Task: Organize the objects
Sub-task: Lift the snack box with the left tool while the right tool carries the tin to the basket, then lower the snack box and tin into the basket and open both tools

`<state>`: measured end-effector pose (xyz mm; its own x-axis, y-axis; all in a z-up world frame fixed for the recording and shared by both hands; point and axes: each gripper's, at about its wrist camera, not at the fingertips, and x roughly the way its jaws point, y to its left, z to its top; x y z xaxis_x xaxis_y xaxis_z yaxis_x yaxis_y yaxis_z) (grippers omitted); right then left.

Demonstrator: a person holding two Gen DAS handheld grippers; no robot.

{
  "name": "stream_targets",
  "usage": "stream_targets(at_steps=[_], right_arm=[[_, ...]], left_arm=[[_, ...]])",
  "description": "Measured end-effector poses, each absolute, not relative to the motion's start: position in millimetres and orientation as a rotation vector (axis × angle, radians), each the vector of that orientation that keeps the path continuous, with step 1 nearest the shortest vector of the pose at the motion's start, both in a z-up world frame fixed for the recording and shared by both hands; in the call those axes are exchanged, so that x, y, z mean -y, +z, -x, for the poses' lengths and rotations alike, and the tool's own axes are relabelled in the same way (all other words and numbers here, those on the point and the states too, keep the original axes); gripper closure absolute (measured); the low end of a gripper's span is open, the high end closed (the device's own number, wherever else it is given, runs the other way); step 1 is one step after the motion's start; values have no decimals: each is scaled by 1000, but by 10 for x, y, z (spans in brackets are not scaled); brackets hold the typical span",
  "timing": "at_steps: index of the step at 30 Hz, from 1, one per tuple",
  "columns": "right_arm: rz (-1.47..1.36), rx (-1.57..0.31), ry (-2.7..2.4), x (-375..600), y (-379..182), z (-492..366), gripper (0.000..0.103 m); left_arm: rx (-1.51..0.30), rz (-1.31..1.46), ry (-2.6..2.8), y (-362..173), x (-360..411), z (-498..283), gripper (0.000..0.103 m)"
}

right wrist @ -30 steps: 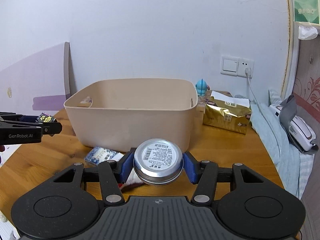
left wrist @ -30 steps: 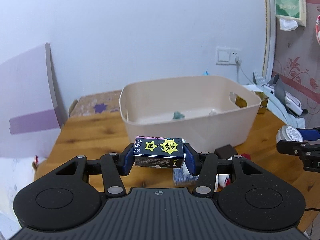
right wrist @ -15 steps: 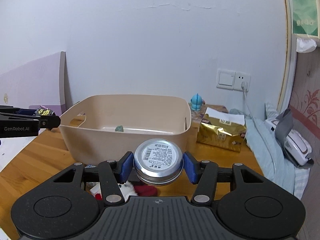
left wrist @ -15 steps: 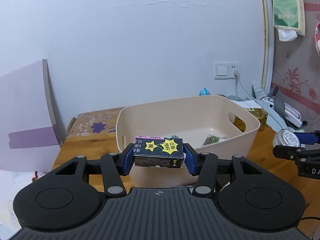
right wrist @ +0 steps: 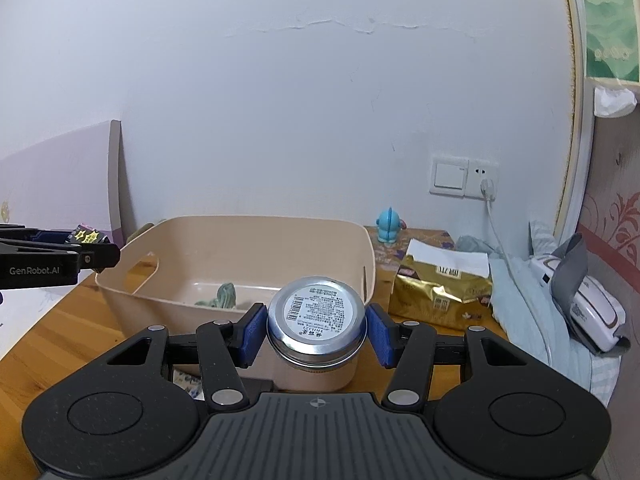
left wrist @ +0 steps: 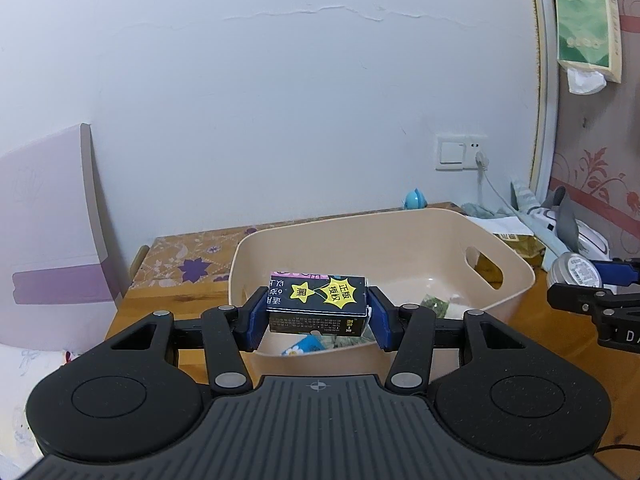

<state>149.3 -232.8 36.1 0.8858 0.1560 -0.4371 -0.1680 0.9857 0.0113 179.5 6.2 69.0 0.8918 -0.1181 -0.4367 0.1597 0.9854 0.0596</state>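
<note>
Black box point(left wrist: 318, 302) | long axis crosswise | left tongs point(left wrist: 318, 312) clamped

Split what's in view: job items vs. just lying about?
Job:
- card box, held in left tool
- tin, held in right tool
- beige bin, already holding a few small items

Lying about:
- gold pouch
- blue figurine
- tissue pack on wall
- wall socket
- purple board
</note>
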Motion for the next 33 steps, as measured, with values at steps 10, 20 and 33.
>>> stream_targets(at_steps=[10, 20, 33], right_arm=[[23, -457, 180, 2296, 366, -1720, 52], [24, -456, 196, 2219, 350, -1986, 52], [34, -478, 238, 2043, 275, -2266, 52]], left_arm=[[-461, -97, -140, 658, -44, -2054, 51], [-480, -96, -139, 605, -14, -2336, 51], [-535, -108, -114, 366, -9, -2629, 51]])
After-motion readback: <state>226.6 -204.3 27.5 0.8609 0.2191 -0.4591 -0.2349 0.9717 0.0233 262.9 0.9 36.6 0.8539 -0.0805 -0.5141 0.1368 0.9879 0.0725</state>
